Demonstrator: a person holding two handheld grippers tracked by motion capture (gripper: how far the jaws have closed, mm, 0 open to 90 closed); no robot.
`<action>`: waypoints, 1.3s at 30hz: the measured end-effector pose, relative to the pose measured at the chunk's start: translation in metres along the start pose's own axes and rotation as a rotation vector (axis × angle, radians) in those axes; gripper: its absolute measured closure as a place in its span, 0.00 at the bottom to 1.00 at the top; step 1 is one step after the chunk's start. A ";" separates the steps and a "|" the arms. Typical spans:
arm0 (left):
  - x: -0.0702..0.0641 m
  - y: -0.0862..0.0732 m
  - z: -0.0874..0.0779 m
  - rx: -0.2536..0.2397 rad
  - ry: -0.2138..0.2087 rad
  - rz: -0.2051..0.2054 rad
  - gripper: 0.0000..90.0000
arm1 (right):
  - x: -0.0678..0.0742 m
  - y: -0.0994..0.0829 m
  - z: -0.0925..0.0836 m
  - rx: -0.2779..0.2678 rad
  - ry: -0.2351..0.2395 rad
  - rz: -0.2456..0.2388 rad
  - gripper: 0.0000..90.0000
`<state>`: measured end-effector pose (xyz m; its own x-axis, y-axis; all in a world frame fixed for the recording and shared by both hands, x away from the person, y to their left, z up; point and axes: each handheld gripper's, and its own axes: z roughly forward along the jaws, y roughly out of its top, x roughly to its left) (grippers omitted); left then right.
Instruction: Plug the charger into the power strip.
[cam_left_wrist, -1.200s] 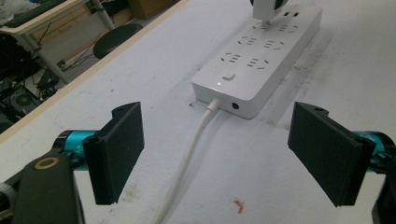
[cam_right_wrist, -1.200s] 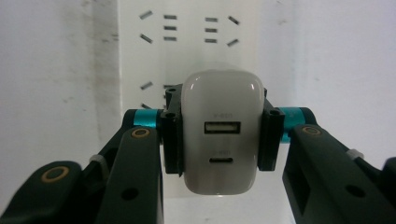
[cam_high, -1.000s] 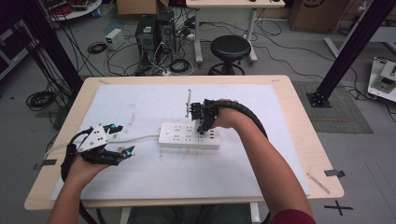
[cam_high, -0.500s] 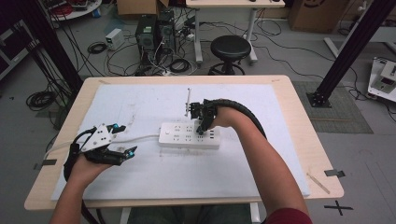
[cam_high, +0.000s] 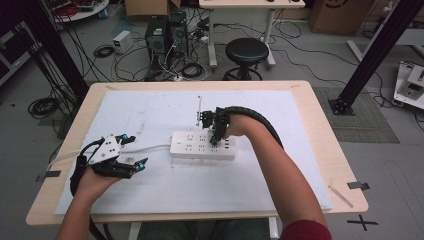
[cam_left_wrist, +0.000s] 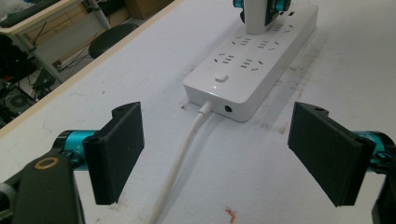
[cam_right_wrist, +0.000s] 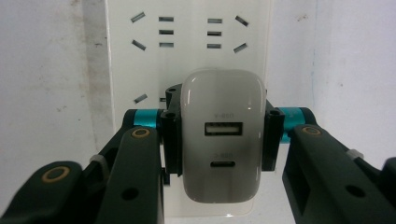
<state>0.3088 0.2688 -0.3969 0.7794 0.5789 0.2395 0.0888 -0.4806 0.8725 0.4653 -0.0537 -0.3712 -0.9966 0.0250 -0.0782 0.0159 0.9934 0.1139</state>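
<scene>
While the left claw (cam_left_wrist: 219, 154) gapes empty, the right claw (cam_right_wrist: 219, 140) clamps the charger (cam_right_wrist: 223, 135) (over the power strip (cam_right_wrist: 187, 46)).

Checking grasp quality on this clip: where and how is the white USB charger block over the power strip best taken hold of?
Grip the white rounded-rectangle USB charger on its two flat long sides, coming straight down from above onto its port face. Those sides are parallel and its corners are rounded, so pads seat squarely there. The right tool is shut on it that way, above the white plastic power strip.
</scene>
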 end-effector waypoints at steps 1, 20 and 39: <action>0.000 0.000 0.000 0.004 -0.004 -0.002 0.20 | 0.000 0.000 -0.001 0.005 0.003 0.010 0.69; 0.015 0.016 -0.007 -0.035 -0.037 0.009 0.20 | 0.041 -0.073 -0.057 -0.531 -0.080 0.326 0.30; 0.015 0.020 0.003 -0.090 -0.099 -0.016 0.20 | 0.103 -0.160 -0.039 -0.873 -0.191 0.530 0.21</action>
<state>0.3239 0.2658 -0.3775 0.8361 0.5162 0.1857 0.0496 -0.4082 0.9115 0.3565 -0.2150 -0.3587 -0.8482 0.5278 0.0446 0.3092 0.4249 0.8508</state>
